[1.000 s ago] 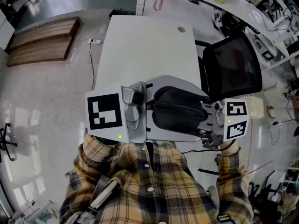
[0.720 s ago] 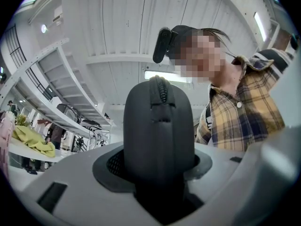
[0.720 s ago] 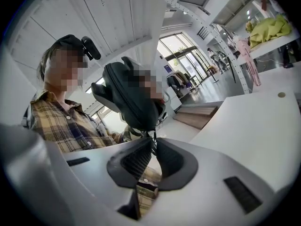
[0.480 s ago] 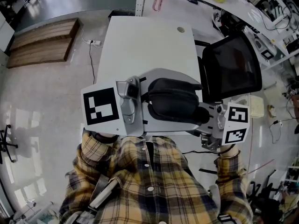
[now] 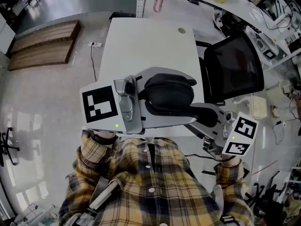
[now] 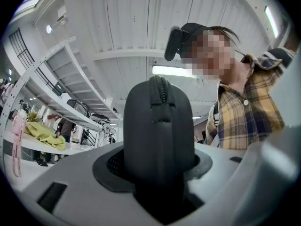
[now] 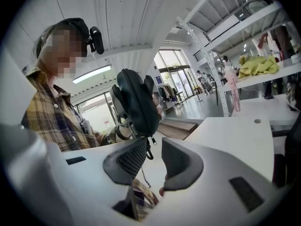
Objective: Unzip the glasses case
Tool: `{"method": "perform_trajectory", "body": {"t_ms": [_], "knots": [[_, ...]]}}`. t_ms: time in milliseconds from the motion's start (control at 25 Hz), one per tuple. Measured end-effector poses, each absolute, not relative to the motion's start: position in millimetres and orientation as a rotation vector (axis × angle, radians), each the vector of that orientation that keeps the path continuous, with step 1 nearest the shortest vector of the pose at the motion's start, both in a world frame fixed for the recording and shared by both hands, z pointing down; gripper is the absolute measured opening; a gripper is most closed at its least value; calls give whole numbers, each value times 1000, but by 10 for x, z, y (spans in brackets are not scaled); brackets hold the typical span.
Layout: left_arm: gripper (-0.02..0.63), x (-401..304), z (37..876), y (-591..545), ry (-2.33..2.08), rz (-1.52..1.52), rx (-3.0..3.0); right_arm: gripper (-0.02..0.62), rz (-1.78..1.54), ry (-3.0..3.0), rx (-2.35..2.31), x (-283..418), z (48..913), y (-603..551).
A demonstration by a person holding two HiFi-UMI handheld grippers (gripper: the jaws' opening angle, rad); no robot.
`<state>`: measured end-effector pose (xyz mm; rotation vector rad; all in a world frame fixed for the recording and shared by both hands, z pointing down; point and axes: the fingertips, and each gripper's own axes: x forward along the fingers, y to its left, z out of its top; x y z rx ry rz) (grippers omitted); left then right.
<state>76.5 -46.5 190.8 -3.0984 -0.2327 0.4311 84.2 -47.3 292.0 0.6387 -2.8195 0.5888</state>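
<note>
Black glasses case (image 6: 159, 126) sits clamped in the left gripper (image 6: 158, 173); the right gripper (image 7: 154, 153) gapes empty, jaws just short of it

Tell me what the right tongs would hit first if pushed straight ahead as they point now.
Most likely the zipper pull hanging from the glasses case at the tips of the open right tongs, then the case itself; depth is unclear.

The person wore a yellow-and-navy plaid flannel shirt (image 5: 150, 187) with white buttons (image 5: 151, 190). A small black camera (image 6: 175, 42) was strapped on the head.
</note>
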Motion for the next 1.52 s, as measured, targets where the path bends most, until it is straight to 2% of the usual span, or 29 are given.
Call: {"method": "perform_trajectory", "body": {"t_ms": [520, 840, 1120, 1520], "knots": [[252, 792, 2302, -621, 21, 249, -3187, 74, 336, -2835, 1206, 1114, 2492, -709], [252, 776, 2455, -659, 73, 245, -3242, 30, 201, -2836, 1401, 1121, 2274, -820], [252, 768, 2468, -676, 91, 254, -3243, 0, 118, -2797, 1417, 1009, 2255, -872], [252, 773, 2478, -682, 93, 266, -3251, 0, 146, -2796, 1401, 989, 2295, -890]]}}
